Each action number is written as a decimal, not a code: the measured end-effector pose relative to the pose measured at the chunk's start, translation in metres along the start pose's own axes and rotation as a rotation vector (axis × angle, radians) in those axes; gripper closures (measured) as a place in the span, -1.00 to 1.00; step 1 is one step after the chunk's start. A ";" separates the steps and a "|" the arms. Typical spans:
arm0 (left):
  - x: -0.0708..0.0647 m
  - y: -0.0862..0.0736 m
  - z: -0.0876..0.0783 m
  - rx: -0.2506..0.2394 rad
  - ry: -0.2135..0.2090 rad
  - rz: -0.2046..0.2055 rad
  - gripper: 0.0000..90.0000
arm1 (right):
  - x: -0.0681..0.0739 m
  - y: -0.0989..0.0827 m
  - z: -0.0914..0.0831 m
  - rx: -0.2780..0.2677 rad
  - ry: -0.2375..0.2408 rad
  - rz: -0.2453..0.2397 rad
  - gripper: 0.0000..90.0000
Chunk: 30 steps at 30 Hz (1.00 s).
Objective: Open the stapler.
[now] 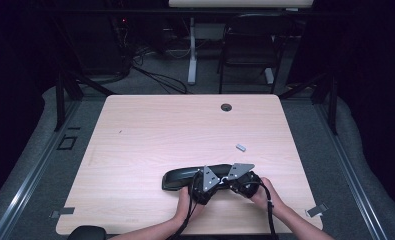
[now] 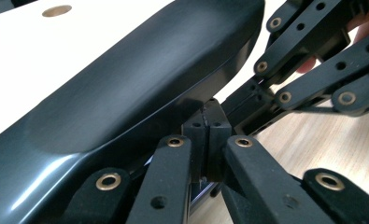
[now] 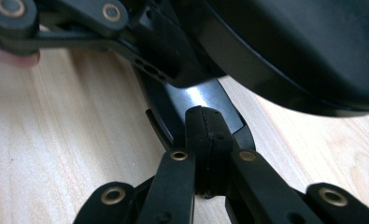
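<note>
scene: I've got both grippers low at the near edge of the bench (image 1: pixel 135 130), hands side by side, against a long black glossy case (image 1: pixel 185 178).
left gripper (image 1: pixel 203 186): fingers (image 2: pixel 195 140) clenched pad to pad, nothing between them that I can see; tips butted up under the case's (image 2: pixel 126 79) lower edge.
right gripper (image 1: pixel 241 181): fingers (image 3: pixel 198 135) clenched too, pads together; a shiny dark flap or lip of the case (image 3: pixel 191 100) sits right at their tips, can't tell if a sliver of it is pinched.
case position: lying flat on the bench, just ahead of both sets of fingers and stretching off to the left gripper's side; its body (image 3: pixel 303 51) overhangs the right fingers in the right gripper view.
other item: small grey block (image 1: pixel 241 147), well beyond the right fingers, untouched.
cable hole (image 1: pixel 226 107): far side of the bench, well ahead of the fingers.
step in hand: my read, working at the case's near end, probing or prying its seam with closed tips; lid looks not yet lifted.
next move: I'd guess one gripper has to brace the body while the other gets its tips into the seam and levers up; glossy shell may slide, so go slow.
</note>
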<state>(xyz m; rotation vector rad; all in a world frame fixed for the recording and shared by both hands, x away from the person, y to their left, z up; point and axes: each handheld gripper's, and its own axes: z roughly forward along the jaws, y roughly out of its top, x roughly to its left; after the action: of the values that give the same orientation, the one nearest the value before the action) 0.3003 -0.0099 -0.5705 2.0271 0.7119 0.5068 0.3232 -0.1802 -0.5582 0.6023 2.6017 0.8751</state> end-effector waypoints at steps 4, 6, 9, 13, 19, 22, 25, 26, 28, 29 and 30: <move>-0.001 0.000 0.001 -0.009 0.002 0.007 1.00 | 0.000 0.000 0.000 0.000 -0.007 0.007 1.00; -0.001 -0.001 0.002 -0.023 0.000 -0.003 1.00 | 0.000 0.000 0.000 0.003 -0.001 0.022 1.00; -0.001 -0.001 0.002 -0.026 0.005 -0.002 1.00 | 0.000 0.001 0.000 0.010 -0.006 0.019 1.00; -0.002 -0.002 0.002 -0.030 0.007 0.001 1.00 | 0.000 0.001 0.000 0.010 -0.005 0.022 1.00; -0.004 -0.002 0.001 -0.037 0.037 0.019 1.00 | -0.001 0.000 0.000 0.005 0.003 0.026 1.00; -0.003 0.009 -0.009 -0.150 0.076 0.070 1.00 | 0.000 0.000 0.000 0.000 -0.005 0.024 1.00; -0.001 0.019 -0.015 -0.161 0.059 0.091 1.00 | 0.002 0.000 0.000 0.000 -0.014 0.019 1.00; -0.002 0.018 -0.015 -0.155 0.062 0.093 1.00 | 0.002 0.001 0.000 0.007 -0.016 0.015 1.00; -0.002 0.015 -0.013 -0.142 0.067 0.087 1.00 | 0.002 0.001 0.000 0.010 -0.017 0.009 1.00; -0.002 0.015 -0.013 -0.141 0.066 0.086 1.00 | 0.002 0.001 0.000 0.008 -0.017 0.010 1.00; -0.002 0.016 -0.014 -0.148 0.072 0.086 1.00 | 0.002 0.000 0.000 0.005 -0.016 0.008 1.00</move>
<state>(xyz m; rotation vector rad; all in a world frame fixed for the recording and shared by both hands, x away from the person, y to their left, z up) 0.2952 -0.0091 -0.5498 1.9151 0.6130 0.6658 0.3219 -0.1793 -0.5581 0.6196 2.5897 0.8629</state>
